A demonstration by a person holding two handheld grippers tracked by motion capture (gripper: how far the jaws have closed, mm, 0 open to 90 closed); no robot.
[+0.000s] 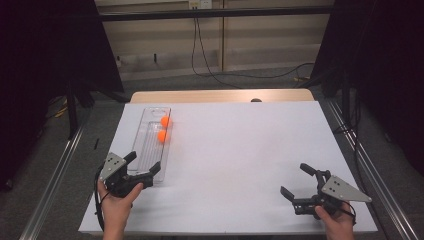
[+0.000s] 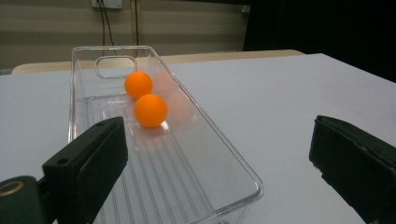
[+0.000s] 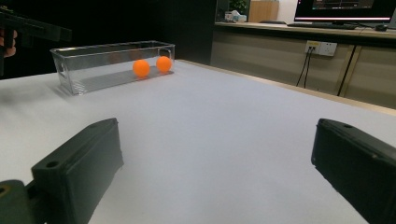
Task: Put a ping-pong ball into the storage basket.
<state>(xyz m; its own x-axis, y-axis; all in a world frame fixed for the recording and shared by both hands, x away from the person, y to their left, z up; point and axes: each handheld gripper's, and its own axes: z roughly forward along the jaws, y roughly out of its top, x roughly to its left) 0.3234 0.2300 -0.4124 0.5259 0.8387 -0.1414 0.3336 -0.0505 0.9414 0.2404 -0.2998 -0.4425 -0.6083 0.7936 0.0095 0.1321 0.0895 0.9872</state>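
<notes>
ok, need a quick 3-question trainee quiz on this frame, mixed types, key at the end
1. Multiple choice: how many orange balls lie in the clear plastic bin? A) one B) two C) four
2. True or false: the left gripper is shut on the bin's near end.
3. Short answer: which gripper is nearer the bin, and what is the right gripper holding?

Key
1. B: a nearer ball and a farther ball, both toward the bin's far end.
2. False: its jaws stand open at the bin's near end, gripping nothing.
3. The left gripper; the right one is open and holds nothing, over the white table.
</notes>
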